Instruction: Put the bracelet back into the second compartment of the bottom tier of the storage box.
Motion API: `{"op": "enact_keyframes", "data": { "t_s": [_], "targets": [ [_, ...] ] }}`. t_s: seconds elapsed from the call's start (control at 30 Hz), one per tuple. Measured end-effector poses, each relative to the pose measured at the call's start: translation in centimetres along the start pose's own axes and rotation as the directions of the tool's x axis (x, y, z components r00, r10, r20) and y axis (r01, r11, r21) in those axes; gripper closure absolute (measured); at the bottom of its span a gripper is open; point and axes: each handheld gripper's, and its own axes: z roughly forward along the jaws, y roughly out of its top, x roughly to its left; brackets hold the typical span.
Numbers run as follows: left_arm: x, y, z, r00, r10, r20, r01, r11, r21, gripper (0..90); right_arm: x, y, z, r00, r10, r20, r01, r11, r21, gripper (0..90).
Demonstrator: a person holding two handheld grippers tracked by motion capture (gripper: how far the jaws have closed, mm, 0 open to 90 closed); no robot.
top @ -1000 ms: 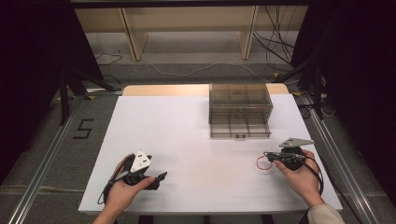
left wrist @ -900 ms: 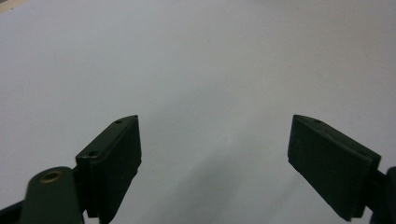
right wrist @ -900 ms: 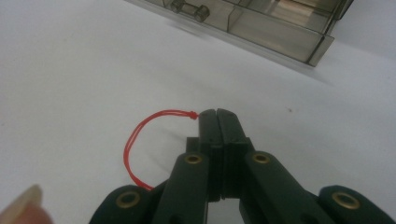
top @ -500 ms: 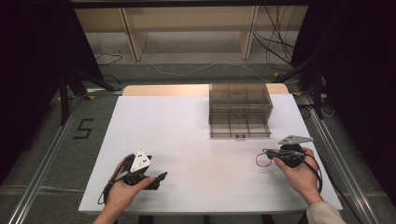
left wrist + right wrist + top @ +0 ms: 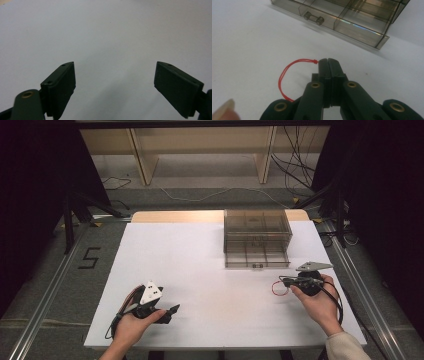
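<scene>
The right gripper (image 5: pixel 327 60) is clamped on a thin red string loop (image 5: pixel 284 75). The smoky clear plastic drawer box (image 5: pixel 256 240) lies just ahead; the left gripper (image 5: pixel 115 82), jaws apart, sits farther off.

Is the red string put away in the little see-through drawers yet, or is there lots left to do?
Not yet. Done: the right gripper is shut on the red string loop, lifted just off the white table. In hand: it holds the loop in front of the clear drawer box. Left: probably opening a drawer by its small handle and dropping the string in. The left gripper rests open with nothing between its jaws.
</scene>
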Motion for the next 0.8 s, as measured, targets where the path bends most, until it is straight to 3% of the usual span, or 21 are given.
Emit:
{"op": "enact_keyframes", "data": {
  "t_s": [0.8],
  "targets": [
    [-0.10, 0.10, 0.02, 1.0000, 0.009, 0.001, -0.009, 1.0000, -0.004, 17.6, -0.26, 0.94, 0.20, 1.0000, -0.001, 0.002, 0.001, 1.000, -0.010, 90.0]
  ]
}}
